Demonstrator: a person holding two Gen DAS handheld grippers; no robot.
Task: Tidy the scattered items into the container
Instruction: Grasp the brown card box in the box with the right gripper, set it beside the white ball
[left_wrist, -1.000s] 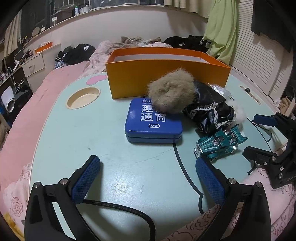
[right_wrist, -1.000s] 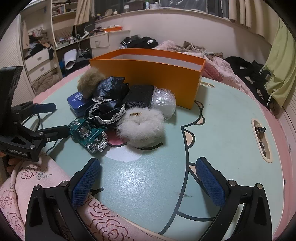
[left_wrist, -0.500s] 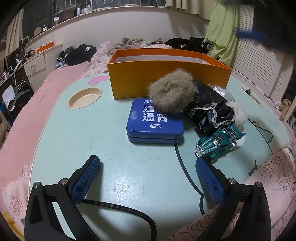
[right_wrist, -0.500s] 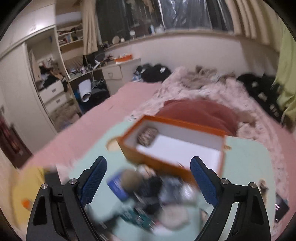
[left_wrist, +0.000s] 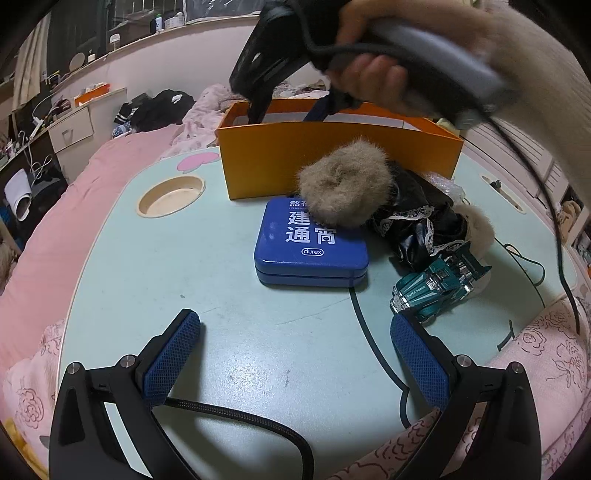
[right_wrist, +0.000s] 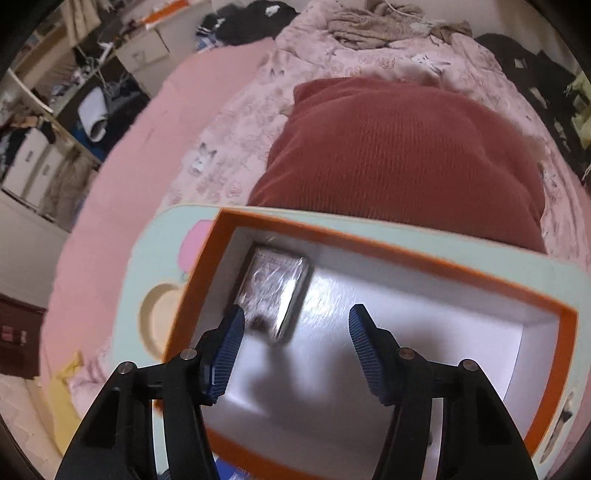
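Orange box (left_wrist: 332, 158), blue tin (left_wrist: 310, 251), fur scrunchie (left_wrist: 343, 184), toy car (left_wrist: 439, 288)

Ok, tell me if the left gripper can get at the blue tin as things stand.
Probably yes: the left gripper stands open over bare table, facing the blue tin; only the tan fluffy scrunchie overlaps its far corner.

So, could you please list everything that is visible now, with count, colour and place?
box: one, orange outside, white inside, at far side of table.
wrapped packet: one, silvery, inside the box, at its left end.
tin: one, blue, table centre, before the box.
fur puff: one, beige, partly on the tin.
black garment: one, lace-trimmed, right of the tin.
toy car: one, teal, near right edge.
table: one, pale green, over pink bedding.
cushion: one, dark red, behind the table.
left tool: open, empty, above the table.
right tool: jaws just narrowed, empty, over the box.
hand: one, holding the right tool.
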